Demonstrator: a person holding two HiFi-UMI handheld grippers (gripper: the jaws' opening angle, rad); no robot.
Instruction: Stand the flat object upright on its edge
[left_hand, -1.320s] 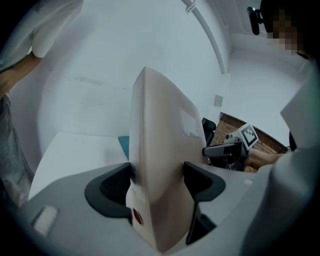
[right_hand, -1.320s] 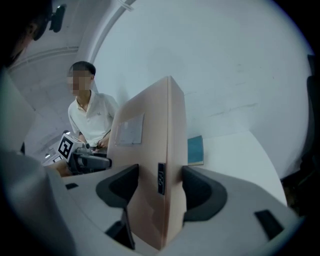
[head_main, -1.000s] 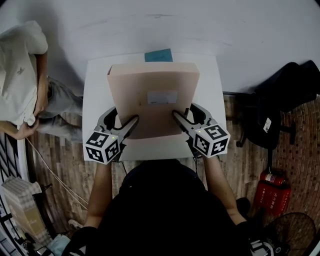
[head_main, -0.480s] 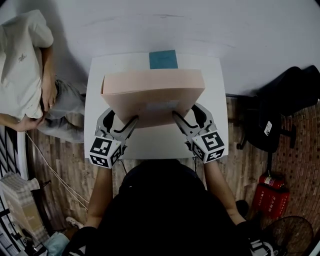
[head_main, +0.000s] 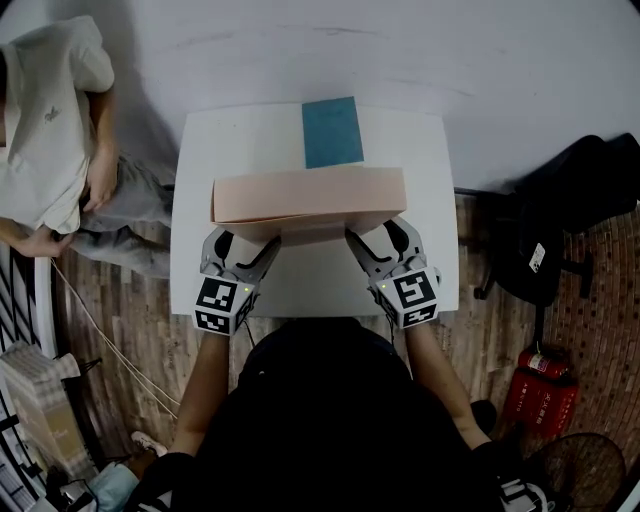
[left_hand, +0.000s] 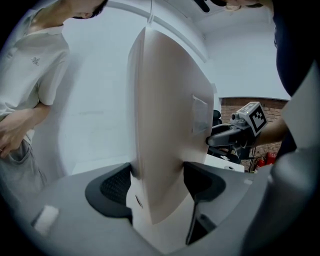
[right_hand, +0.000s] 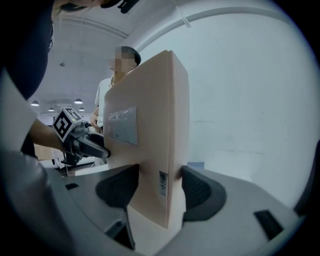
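Head view, nearest first: left gripper (head_main: 242, 250) and right gripper (head_main: 378, 240) sit level with one another over the near half of the white tabletop (head_main: 200, 170), one at each lower end of the flat box (head_main: 308, 195). Left gripper view: jaws part open, both dark pads pressed against the two broad faces of the box, its lower corner poking down between them; firm hold. Right gripper view: same arrangement at the opposite end, jaws part open and clamped, one pad on each face, a small printed sticker (right_hand: 162, 183) on the narrow side edge between them. Box is pale pinkish-tan cardboard, turned nearly upright: from above its long top edge shows wide, and the face toward the operator is strongly foreshortened. A pale label (right_hand: 123, 125) sits on that face. Cannot tell whether the bottom edge touches the tabletop. Box runs across the middle of the tabletop, roughly parallel to the near edge. Beyond it, a teal sheet (head_main: 331, 132) lies flat on the far half of the tabletop, its near end meeting the box's top edge from above. Further out: a person in a white shirt (head_main: 50, 110) at the tabletop's left side, a black chair (head_main: 570, 200) on the wooden floor (head_main: 490, 330) to the right, and a red fire extinguisher (head_main: 545, 375) at lower right.
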